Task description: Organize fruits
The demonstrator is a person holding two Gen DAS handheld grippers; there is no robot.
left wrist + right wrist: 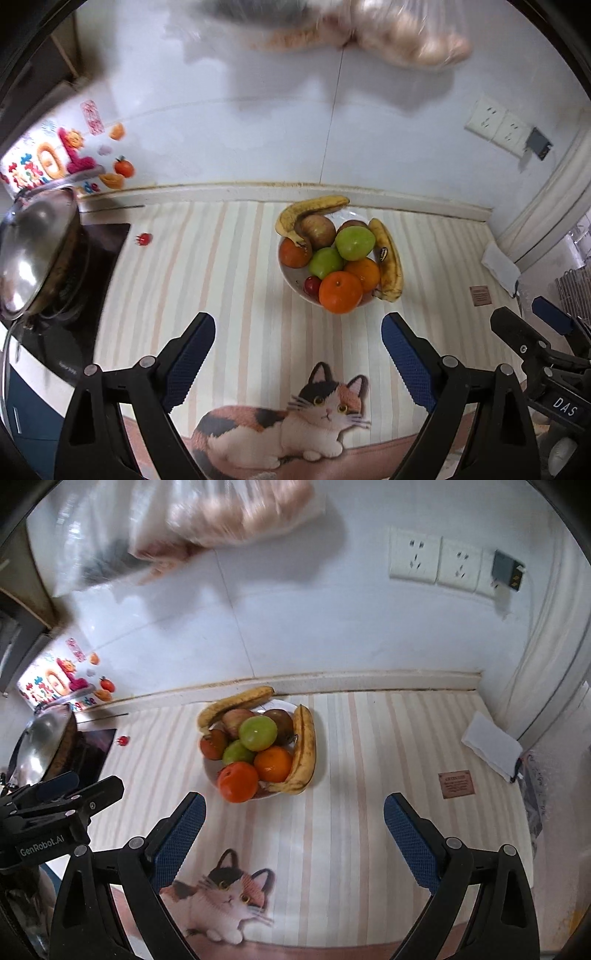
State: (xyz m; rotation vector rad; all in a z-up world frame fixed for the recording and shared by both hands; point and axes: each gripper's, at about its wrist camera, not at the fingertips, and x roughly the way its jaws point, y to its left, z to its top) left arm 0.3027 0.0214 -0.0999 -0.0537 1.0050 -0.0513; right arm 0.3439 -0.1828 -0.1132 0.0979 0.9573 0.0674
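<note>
Counter covered by a striped mat (236, 266) bearing a printed cat. Directly on it: white fruit plate (295, 282) near the back wall, small red item (143, 239) beside the stove (92, 266), folded white paper (493, 746) at right.

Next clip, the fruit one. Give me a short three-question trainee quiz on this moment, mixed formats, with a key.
1. True or false: the left tool is clamped on a banana.
2. Multiple choice: the small red fruit in the white plate lies
A) on the stove
B) between the two bananas at the back
C) at the near side, beside the front orange
3. Fill in: the number of green apples on the plate is ___.

Key
1. False. Both the left and the right tool hang open over the cat mat, with nothing between their pads.
2. C
3. Two
</note>
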